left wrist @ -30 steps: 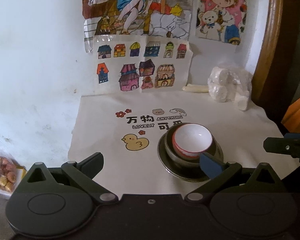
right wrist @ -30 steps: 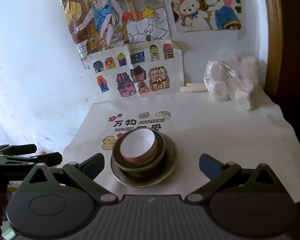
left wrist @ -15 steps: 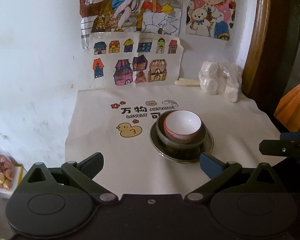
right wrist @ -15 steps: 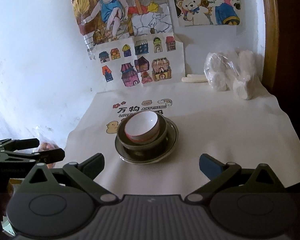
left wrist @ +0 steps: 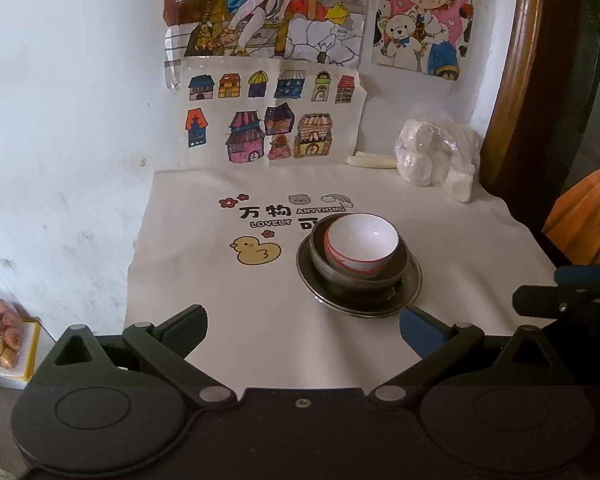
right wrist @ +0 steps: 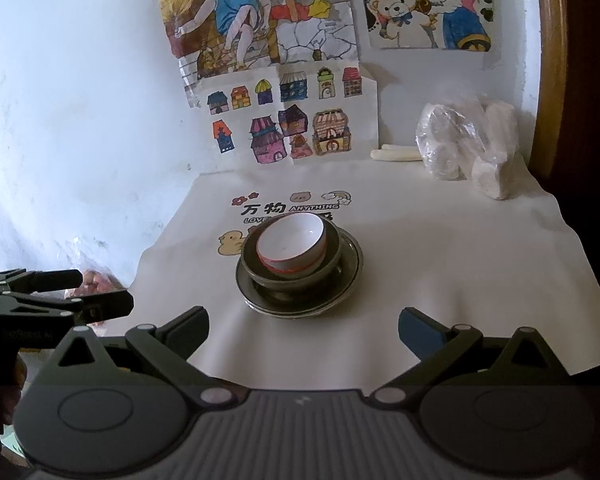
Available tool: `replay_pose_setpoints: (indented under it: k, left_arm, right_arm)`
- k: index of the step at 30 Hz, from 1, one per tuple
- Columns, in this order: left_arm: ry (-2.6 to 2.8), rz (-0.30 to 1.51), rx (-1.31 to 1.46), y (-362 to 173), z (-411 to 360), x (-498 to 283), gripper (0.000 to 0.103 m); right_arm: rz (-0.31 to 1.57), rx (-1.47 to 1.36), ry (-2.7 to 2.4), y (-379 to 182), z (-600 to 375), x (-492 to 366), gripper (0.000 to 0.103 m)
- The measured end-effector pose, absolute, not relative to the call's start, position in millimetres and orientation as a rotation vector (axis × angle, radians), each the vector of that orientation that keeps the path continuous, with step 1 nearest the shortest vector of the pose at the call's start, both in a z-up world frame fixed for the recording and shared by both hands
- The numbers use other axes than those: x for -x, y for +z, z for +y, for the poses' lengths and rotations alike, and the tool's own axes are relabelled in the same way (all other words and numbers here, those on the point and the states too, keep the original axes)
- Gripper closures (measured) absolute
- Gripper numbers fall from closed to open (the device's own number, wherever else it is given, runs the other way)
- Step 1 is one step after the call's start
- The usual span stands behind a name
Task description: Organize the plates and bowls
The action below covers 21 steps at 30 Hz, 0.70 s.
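Observation:
A white bowl with a red rim line (left wrist: 362, 249) (right wrist: 292, 246) sits tilted inside a dark bowl (left wrist: 332, 270) (right wrist: 332, 258), which stands on a dark metal plate (left wrist: 414, 284) (right wrist: 352, 272) on the printed white cloth (left wrist: 228, 304) (right wrist: 440, 264). My left gripper (left wrist: 302, 330) hangs open just short of the stack, nothing between its fingers. My right gripper (right wrist: 303, 330) is also open and empty, a little back from the plate. Each gripper shows at the edge of the other's view.
A plastic bag of white rolls (left wrist: 436, 158) (right wrist: 466, 146) and a white stick (left wrist: 370, 161) lie at the back right by the wall. Children's drawings (left wrist: 276, 120) hang on the wall. A snack packet (left wrist: 4, 334) lies left of the cloth. A wooden frame (left wrist: 512, 80) stands on the right.
Both grippers have drawn back from the stacked bowls and plate, which now look farther away. The stack itself has not moved. Both stay open.

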<state>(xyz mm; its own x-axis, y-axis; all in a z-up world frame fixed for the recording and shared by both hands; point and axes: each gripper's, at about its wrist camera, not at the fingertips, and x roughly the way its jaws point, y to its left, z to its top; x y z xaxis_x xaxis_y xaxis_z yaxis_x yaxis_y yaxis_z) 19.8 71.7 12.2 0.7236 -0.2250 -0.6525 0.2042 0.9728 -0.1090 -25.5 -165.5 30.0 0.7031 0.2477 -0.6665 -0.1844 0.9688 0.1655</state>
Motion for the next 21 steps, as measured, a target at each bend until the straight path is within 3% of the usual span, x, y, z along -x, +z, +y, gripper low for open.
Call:
replay_pose_setpoints:
  k: [21]
  left_arm:
    - [-0.236, 0.76, 0.049, 9.7, 73.8, -24.4, 0.001]
  right_arm:
    - [0.782, -0.095, 0.244, 24.3, -168.1, 14.6, 0.0]
